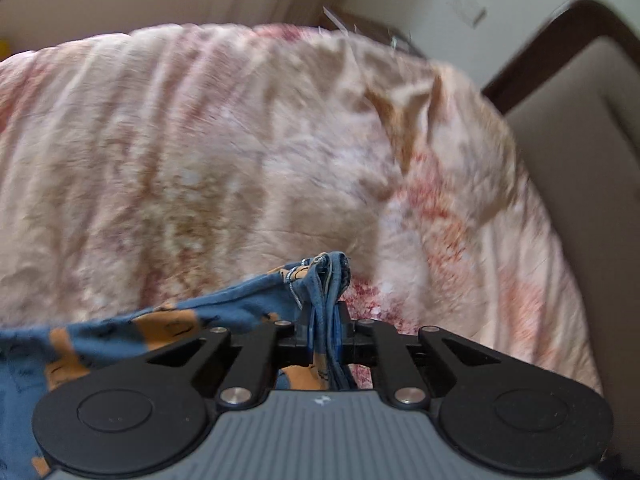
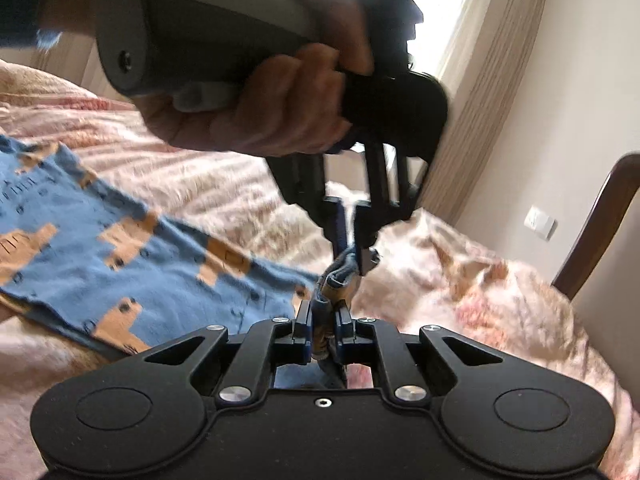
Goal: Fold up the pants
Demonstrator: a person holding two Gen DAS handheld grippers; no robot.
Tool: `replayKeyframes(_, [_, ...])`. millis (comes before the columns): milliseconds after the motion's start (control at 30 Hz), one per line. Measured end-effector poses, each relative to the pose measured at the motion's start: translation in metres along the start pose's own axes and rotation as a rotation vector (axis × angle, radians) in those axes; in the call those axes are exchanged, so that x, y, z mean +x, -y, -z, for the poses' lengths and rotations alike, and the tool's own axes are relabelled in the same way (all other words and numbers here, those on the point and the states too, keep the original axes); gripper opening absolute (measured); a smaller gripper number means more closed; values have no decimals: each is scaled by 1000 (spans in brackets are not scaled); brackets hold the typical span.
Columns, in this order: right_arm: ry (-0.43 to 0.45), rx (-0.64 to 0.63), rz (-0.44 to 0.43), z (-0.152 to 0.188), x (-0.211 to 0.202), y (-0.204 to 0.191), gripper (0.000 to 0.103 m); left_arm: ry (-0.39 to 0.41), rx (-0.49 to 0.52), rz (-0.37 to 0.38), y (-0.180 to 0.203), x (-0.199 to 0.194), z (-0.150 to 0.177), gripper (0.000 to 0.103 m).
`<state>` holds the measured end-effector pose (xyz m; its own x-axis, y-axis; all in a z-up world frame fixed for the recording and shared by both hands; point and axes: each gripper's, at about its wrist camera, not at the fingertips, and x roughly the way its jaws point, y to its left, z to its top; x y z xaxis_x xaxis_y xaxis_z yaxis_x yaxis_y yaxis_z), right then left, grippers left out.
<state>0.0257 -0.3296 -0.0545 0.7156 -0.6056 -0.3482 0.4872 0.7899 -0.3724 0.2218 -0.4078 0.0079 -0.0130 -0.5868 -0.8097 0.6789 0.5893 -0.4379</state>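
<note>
**Both grippers clamped on one end of the pants**

The bed (image 1: 200,152) filled both views, a wrinkled pink and tan cover spread over it, with a dark wooden headboard (image 1: 560,36) to one side and a curtain (image 2: 492,80) by the bright window. On that cover lay the pants (image 2: 120,248), blue with orange block shapes, spread fairly flat on the left and gathered to a bunched end at the right.

I had that end pinched twice. My right hand-held gripper (image 2: 324,324) was closed on the bunched edge, the cloth squeezed narrow between its jaws. Just beyond it my left hand-held gripper (image 2: 352,248) came down steeply from above, the hand (image 2: 256,104) wrapped round its grip, and it too was clamped on a thick wad of the same end. In its own view the fabric stood up between the jaws as layered folds with a frayed seam on top.

Two grips this close, I judged, let me lift the end as one piece and carry it over for the fold.
</note>
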Motion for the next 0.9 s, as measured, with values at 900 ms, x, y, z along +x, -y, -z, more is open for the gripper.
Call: replayKeyframes(900, [-49,-56,-691,-37,-8,-119,10,131,-269,-104,-217,-86,132,10])
